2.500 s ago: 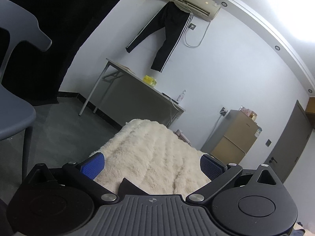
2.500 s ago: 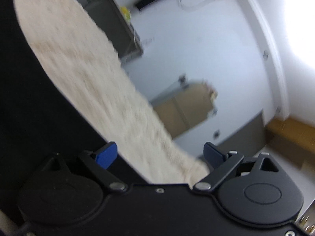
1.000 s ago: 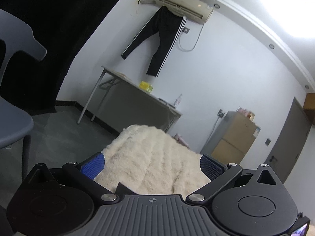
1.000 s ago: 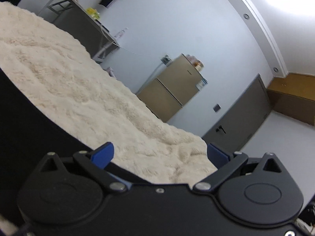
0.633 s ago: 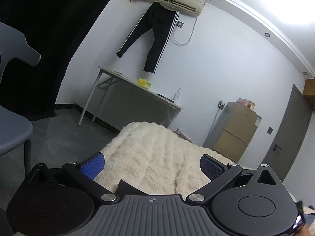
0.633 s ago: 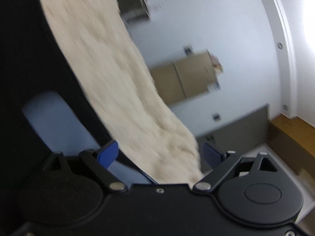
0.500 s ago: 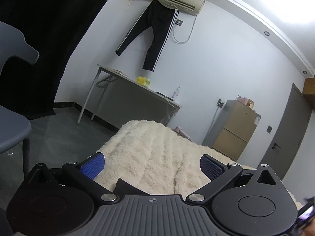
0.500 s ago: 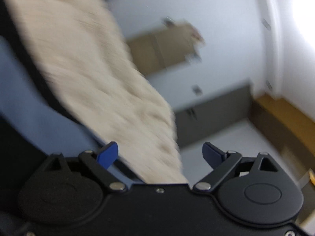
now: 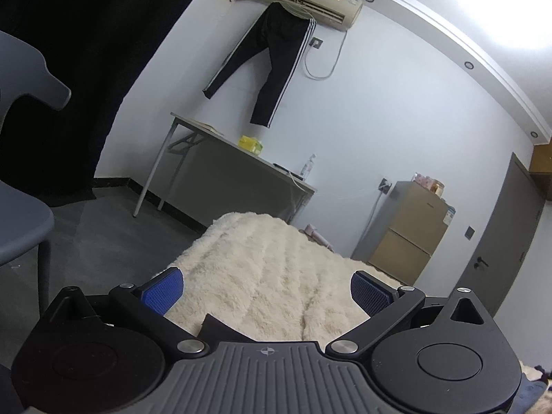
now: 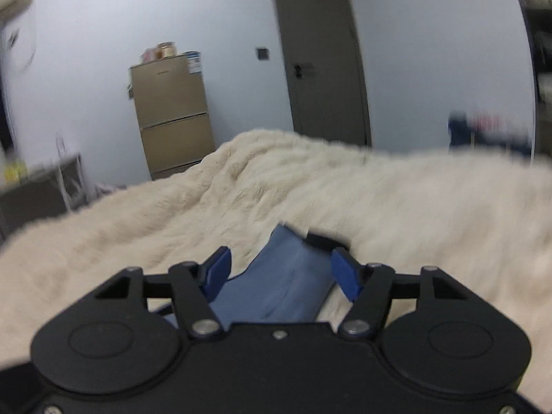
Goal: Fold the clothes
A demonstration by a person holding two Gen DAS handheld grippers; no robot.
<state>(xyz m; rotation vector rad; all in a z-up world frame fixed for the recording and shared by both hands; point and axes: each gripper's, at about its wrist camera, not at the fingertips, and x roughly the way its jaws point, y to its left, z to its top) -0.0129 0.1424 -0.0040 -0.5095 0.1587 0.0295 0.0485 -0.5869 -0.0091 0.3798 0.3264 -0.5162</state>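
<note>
A blue garment [image 10: 286, 276] with a dark edge [image 10: 321, 239] lies on the cream fluffy blanket [image 10: 396, 207], straight ahead of my right gripper [image 10: 281, 272]. Its jaws are closing with the blue cloth between them, and the pads do not visibly press on it. The picture there is blurred by motion. My left gripper [image 9: 265, 291] is open over the same blanket [image 9: 262, 258]. A corner of dark cloth [image 9: 214, 327] shows low between its fingers, near their base, with both pads clear of it.
A grey chair [image 9: 24, 214] stands close on the left. A grey table [image 9: 241, 158] lines the far wall under black striped trousers [image 9: 272, 58] hanging from the air conditioner [image 9: 310, 0]. A tan fridge [image 10: 172, 114] and a grey door [image 10: 321, 51] stand beyond the bed.
The right view has rolled level and swung toward the door. Its jaws have narrowed and the blue garment now lies between them. The left view is almost unchanged.
</note>
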